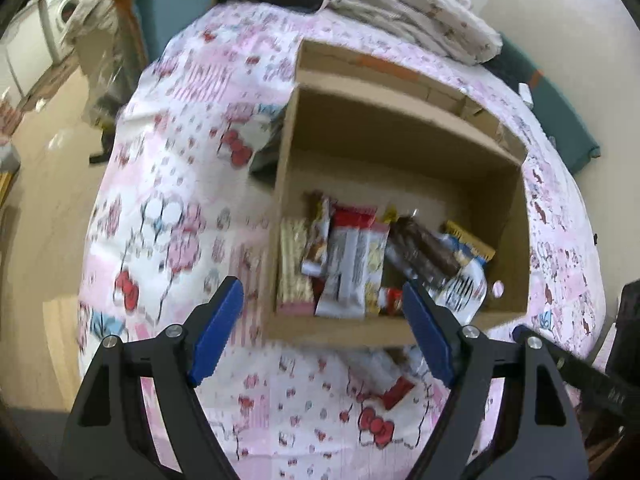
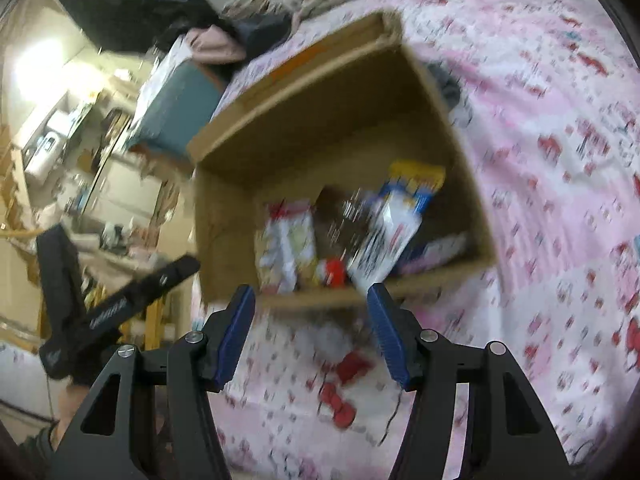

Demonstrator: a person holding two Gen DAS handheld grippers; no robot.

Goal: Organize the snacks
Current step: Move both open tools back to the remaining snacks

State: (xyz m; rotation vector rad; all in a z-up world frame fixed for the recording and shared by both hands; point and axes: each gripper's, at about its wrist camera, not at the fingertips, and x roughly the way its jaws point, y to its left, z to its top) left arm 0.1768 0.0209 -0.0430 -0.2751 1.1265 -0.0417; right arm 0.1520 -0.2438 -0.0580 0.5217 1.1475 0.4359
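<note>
Pink patterned bedspread (image 1: pixel 304 412) carries cardboard box (image 1: pixel 400 332); washing machine (image 1: pixel 66 12) beyond.

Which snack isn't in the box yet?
The red and white packet lying on the pink bedsheet, just outside the cardboard box. All the others are inside.

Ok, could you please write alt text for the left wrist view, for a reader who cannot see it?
An open cardboard box sits on a pink patterned bedsheet, with wrapped snack bars lined up along its near side. The left tool hangs open and empty in front of the box, and one more red-and-white snack lies on the sheet outside it.
</note>
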